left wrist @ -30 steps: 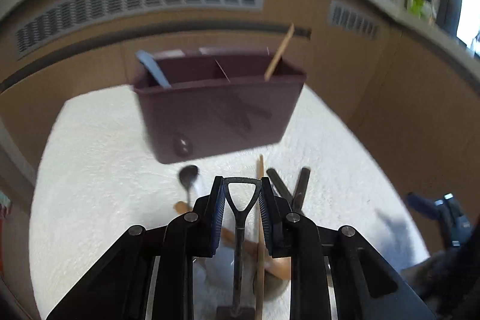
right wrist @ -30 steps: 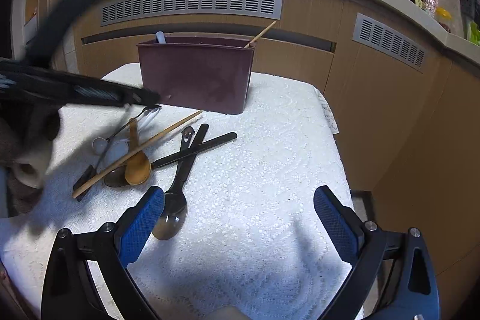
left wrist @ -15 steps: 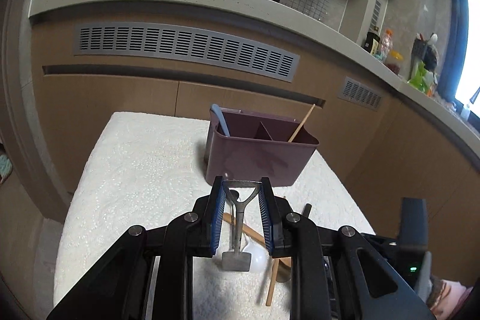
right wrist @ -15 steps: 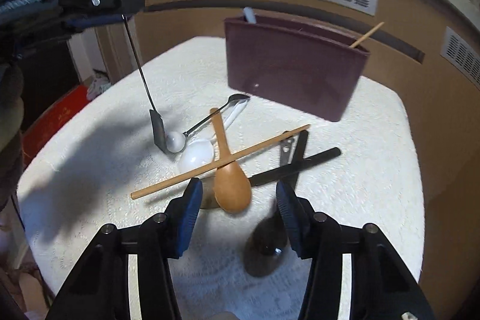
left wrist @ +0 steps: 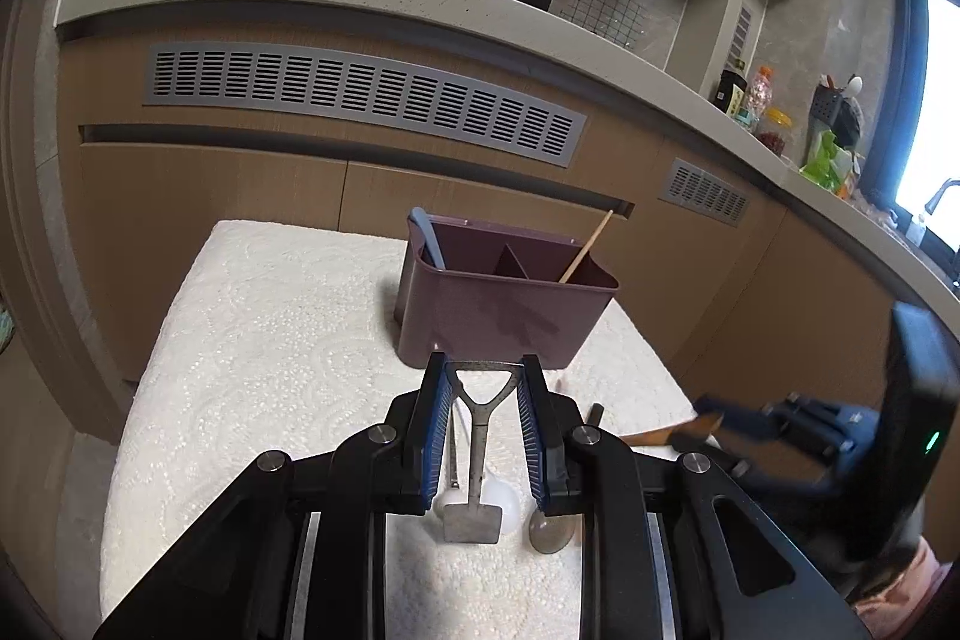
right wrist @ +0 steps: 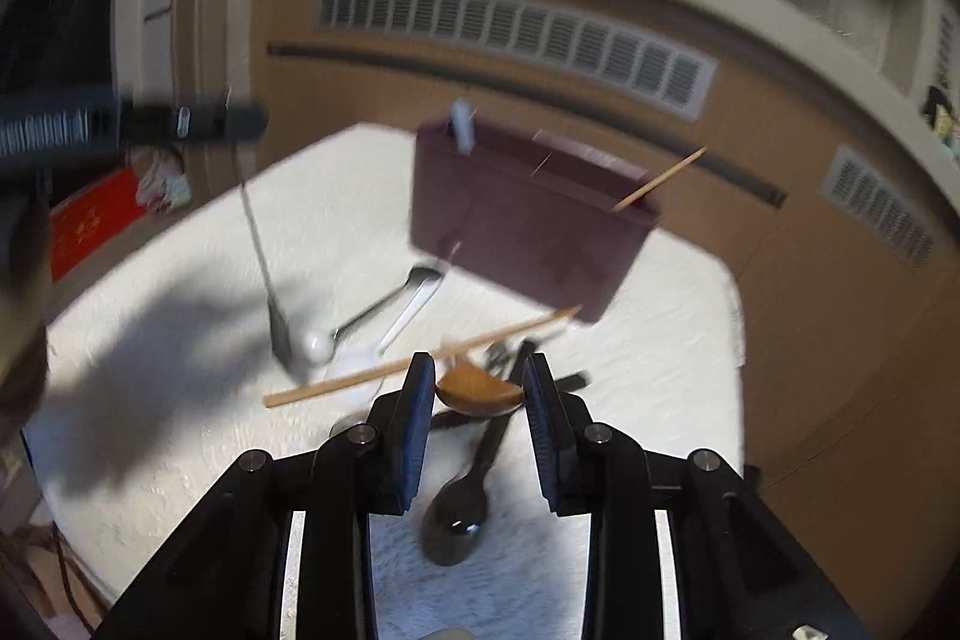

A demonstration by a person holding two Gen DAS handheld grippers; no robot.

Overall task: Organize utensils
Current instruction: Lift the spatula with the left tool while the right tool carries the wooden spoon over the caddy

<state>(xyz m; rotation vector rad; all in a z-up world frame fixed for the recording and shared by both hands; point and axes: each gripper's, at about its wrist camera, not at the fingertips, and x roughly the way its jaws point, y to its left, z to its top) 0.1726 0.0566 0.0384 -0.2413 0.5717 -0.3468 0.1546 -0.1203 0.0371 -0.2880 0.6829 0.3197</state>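
Observation:
My left gripper [left wrist: 483,370] is shut on the triangular handle of a small metal shovel spoon [left wrist: 474,520], which hangs above the white tablecloth [left wrist: 270,340]. The maroon divided organizer [left wrist: 504,304] stands just beyond, with a blue-handled utensil [left wrist: 426,238] and a chopstick [left wrist: 585,244] in it. My right gripper [right wrist: 478,376] is closing, and the bowl of a wooden spoon [right wrist: 477,391] sits pressed between its blue pads, raised off the pile. In the right wrist view the left gripper [right wrist: 240,121] and its hanging shovel spoon [right wrist: 279,334] show at the upper left.
On the cloth lie a loose chopstick [right wrist: 420,364], a black spoon [right wrist: 462,508], a white spoon [right wrist: 360,358] and a metal spoon [right wrist: 414,280]. A brown cabinet wall with vents [left wrist: 360,94] rises behind the table. A red box [right wrist: 90,220] is on the floor to the left.
The right gripper's jaws went from wide apart to tight around the wooden spoon's bowl, and it rose. The left gripper lifted the shovel spoon away from the pile, then held still.

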